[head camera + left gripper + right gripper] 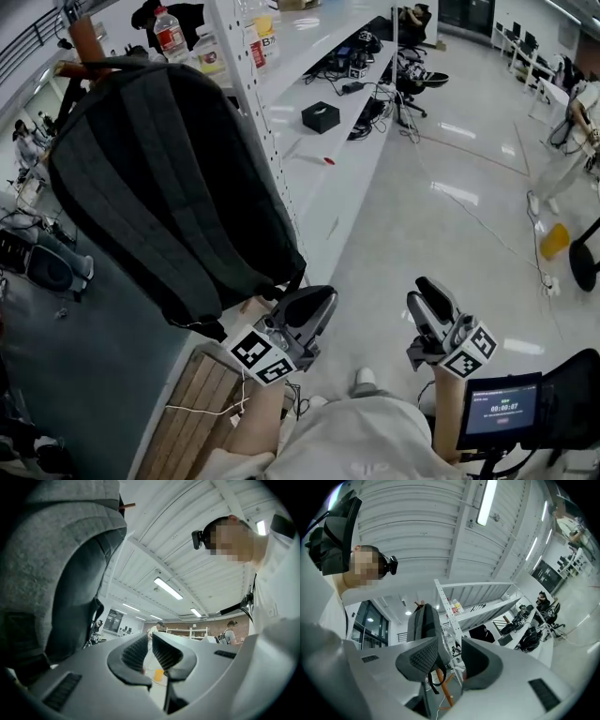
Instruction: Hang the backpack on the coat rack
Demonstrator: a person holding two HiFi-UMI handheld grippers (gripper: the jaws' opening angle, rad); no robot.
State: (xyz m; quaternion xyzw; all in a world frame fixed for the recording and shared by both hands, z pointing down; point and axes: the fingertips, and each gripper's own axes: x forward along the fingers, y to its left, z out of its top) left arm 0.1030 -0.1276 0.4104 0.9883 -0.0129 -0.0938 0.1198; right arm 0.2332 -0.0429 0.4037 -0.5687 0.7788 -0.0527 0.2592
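Observation:
The dark grey backpack (169, 187) hangs upright from the brown wooden pegs of the coat rack (84, 42), its straps dangling at the bottom. My left gripper (319, 302) is just below and to the right of its lower corner, apart from it, jaws shut and empty. In the left gripper view the backpack (47, 573) fills the left side beside the left gripper (150, 641). My right gripper (427, 286) hovers further right over the floor, also empty and shut. Its own view looks past the right gripper (450, 644) at the backpack (423, 620) and the rack's orange pole (446, 691).
A white shelving unit (281, 94) stands right behind the rack, with bottles (169, 33) and a black box (321, 117) on it. A wooden slatted base (202, 394) lies below. A timer screen (502, 408) is at lower right. A person (572, 122) and a yellow object (555, 241) are far right.

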